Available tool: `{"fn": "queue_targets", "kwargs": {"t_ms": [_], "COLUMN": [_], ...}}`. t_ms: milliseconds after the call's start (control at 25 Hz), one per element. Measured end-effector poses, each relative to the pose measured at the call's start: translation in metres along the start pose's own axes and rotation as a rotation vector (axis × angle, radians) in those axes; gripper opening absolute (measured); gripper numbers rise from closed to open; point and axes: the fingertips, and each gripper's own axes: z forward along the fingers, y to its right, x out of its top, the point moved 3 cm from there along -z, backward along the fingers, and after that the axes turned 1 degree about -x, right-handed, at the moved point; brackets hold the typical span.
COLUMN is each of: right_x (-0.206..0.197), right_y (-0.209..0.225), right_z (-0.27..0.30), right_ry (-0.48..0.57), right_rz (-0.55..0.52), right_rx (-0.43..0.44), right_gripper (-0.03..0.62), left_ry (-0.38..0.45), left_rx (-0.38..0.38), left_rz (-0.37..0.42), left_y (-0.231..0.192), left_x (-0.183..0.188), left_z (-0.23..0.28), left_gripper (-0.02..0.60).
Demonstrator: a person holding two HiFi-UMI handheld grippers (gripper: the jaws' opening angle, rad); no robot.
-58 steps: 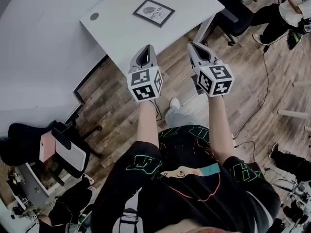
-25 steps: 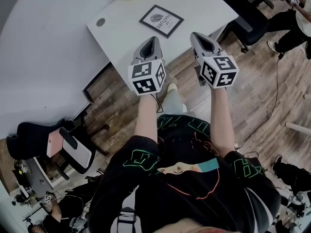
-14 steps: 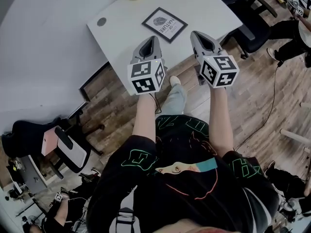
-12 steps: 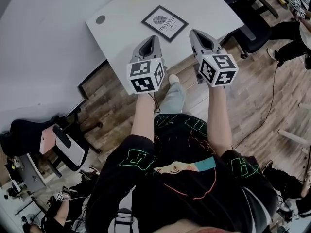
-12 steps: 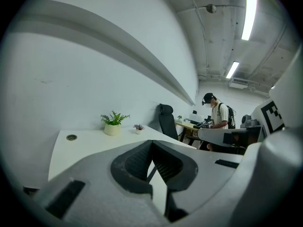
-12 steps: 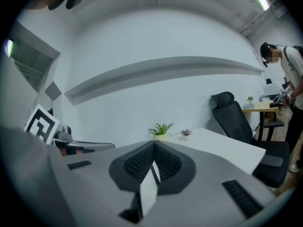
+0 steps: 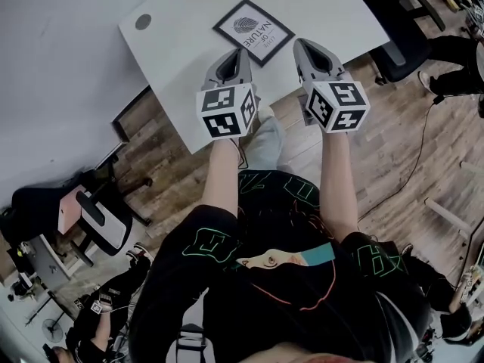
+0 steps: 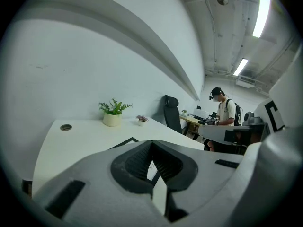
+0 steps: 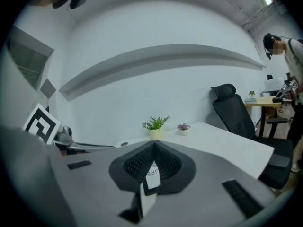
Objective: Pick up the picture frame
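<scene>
- Black-edged square picture frame with a white print (image 7: 253, 30), flat on the white table (image 7: 174, 48), just ahead of both grippers and touched by neither.
- Jaws of the left gripper (image 7: 235, 53) shut tight, nothing between; same for the right gripper (image 7: 303, 44).
- Only in the head view: the whole frame from above.
- Only in the gripper views: round cream pot (image 8: 112, 120) holding a green leafy plant, small white pot (image 8: 141, 123) holding a tiny purple plant.

White desk (image 7: 174, 59) w/ flat picture frame (image 7: 253, 30), cable grommet (image 7: 143, 22), leafy pot plant (image 8: 112, 114), tiny pot plant (image 8: 141, 120)
</scene>
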Motion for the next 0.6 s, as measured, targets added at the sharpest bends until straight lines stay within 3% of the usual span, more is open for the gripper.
{"fn": "queue_targets", "kwargs": {"t_ms": [600], "right_x": [-0.019], "right_y": [0.054], "right_z": [0.069], "right_ry": [-0.142], "right_rz": [0.014], "right_rx": [0.023], "right_gripper": [0.005], "left_ry": [-0.080], "left_rx": [0.081], "left_rz": [-0.091], "left_y": [-0.028], "left_x": [-0.021], "left_z": [0.078], "left_gripper": [0.002]}}
